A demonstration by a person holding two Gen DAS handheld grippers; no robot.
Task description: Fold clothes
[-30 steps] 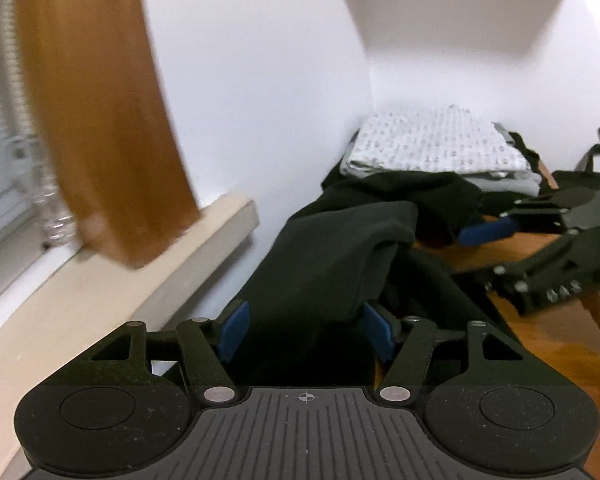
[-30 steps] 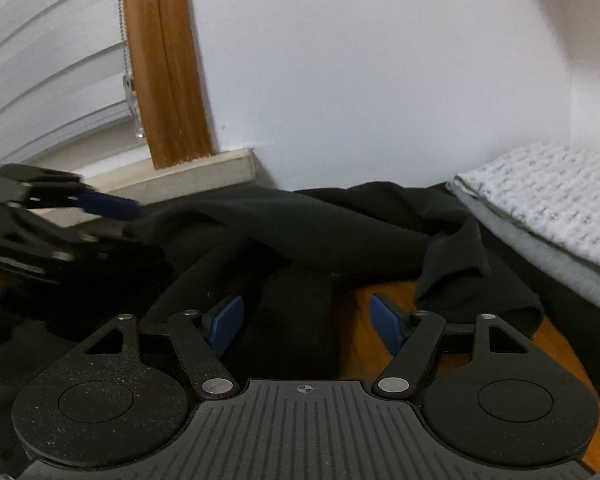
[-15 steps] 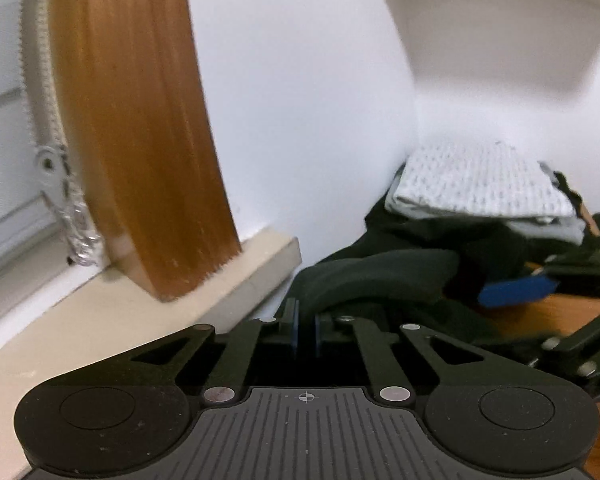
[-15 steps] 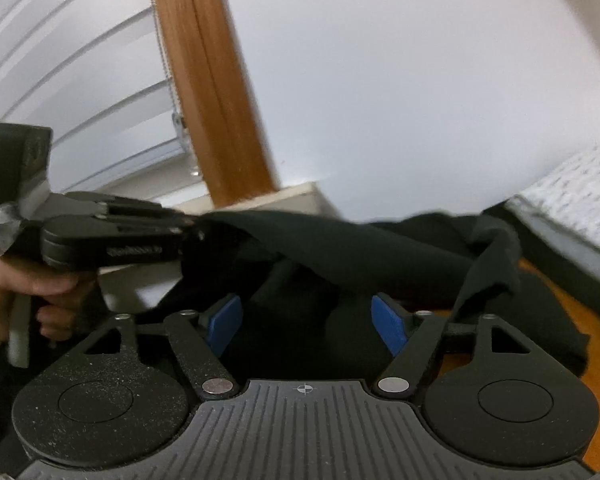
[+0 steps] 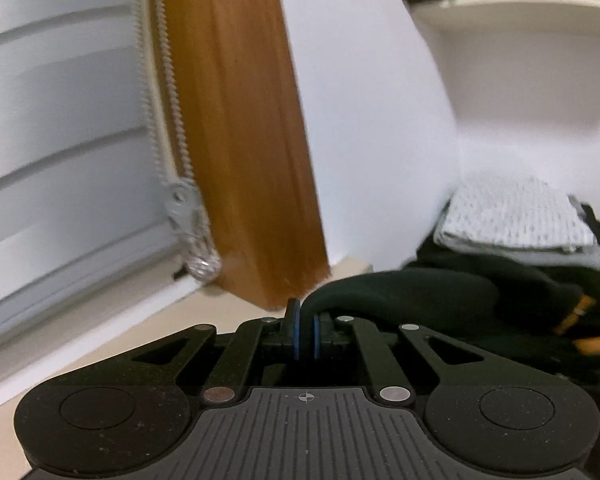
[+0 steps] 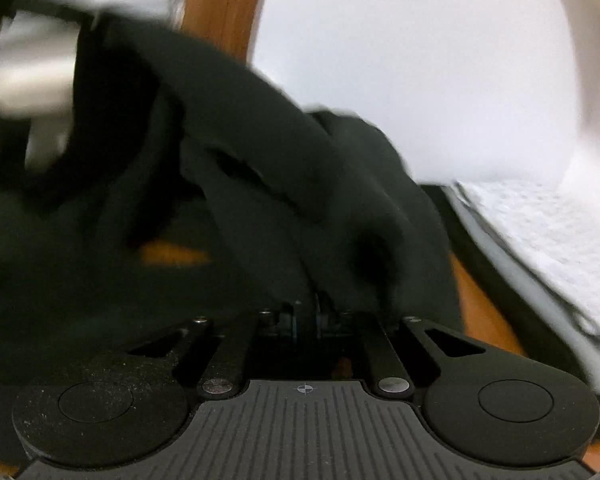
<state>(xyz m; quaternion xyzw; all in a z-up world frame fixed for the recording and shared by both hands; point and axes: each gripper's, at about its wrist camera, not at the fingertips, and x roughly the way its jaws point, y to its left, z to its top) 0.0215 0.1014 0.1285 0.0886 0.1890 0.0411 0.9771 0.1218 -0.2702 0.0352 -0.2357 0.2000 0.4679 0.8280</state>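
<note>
Both claws point(image 5: 305, 334) point(image 6: 305, 322) pinch the black garment point(image 6: 260, 168).

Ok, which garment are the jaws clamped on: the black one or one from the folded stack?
The black garment: both grippers pinch its loose, crumpled cloth. The white patterned piece and the grey one under it lie folded and untouched by the wall.

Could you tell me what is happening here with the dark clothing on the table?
A person is folding clothes with a hand-held gripper in each hand. The left hand-held gripper is shut on an edge of the black garment, near the window sill. The right hand-held gripper is shut on another part of the same garment, which drapes up in front of it. A stack of folded clothes with a white patterned piece on top sits by the wall. No fold is finished yet.
</note>
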